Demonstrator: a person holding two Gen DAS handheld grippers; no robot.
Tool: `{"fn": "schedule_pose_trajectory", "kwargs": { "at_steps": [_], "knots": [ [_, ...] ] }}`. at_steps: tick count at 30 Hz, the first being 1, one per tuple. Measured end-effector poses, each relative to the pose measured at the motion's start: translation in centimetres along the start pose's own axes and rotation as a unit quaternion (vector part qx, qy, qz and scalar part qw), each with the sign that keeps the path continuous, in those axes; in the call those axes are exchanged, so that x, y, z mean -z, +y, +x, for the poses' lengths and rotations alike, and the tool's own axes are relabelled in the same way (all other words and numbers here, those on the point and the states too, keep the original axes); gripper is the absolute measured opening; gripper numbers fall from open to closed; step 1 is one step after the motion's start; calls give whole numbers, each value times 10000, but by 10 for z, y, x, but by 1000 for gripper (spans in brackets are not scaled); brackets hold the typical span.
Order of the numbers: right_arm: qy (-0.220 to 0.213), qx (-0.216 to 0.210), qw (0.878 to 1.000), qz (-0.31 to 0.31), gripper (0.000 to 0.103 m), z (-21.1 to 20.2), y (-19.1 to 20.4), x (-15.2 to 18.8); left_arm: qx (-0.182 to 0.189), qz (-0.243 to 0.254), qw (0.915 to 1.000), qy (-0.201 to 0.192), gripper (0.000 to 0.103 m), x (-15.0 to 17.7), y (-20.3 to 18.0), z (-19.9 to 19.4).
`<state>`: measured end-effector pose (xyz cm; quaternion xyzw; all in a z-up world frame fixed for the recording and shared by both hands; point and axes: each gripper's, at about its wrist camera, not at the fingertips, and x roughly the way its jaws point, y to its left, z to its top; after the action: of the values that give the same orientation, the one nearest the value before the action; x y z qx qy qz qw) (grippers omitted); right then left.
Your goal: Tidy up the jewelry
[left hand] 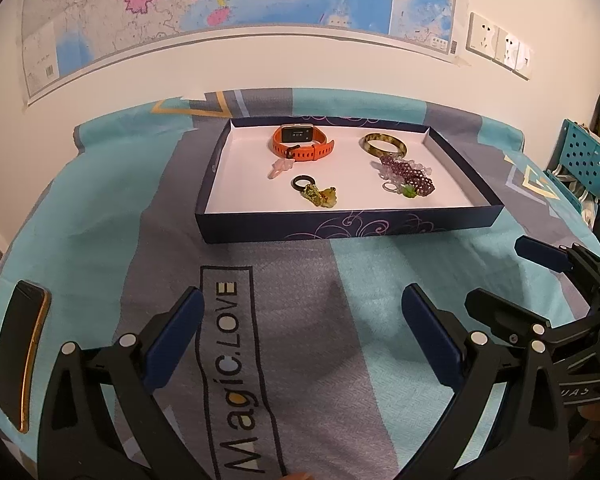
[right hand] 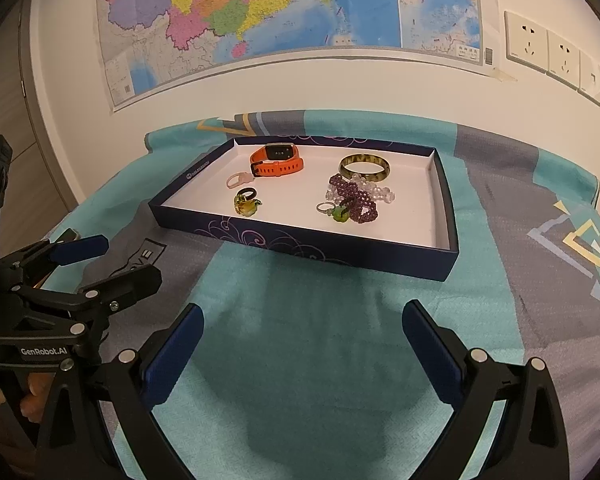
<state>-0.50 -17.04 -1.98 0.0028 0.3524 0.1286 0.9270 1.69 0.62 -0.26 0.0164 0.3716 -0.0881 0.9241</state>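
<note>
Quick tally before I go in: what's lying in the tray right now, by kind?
Watches: 1, the orange smartwatch.
Bangles: 1, the mottled olive bangle.
Beaded bracelets: 2, purple and clear, piled together.
Rings: 5: pink, black, yellow-green, silver, green-topped.
Total: 9, all inside the tray.

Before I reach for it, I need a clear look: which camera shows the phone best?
The left wrist view: the phone lies whole on the cloth at the far left, dark with an orange edge. The right wrist view shows only a sliver of it behind the left tongs.
</note>
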Motion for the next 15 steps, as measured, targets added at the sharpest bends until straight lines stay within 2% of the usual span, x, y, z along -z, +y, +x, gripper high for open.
{"fn": "schedule_pose_trajectory", "kwargs": {
  "at_steps": [15],
  "knots": [
    [37,-5,10000,14,96,2,-1,2,16,-2,10000,32,97,2,-2,2]
  ]
}}
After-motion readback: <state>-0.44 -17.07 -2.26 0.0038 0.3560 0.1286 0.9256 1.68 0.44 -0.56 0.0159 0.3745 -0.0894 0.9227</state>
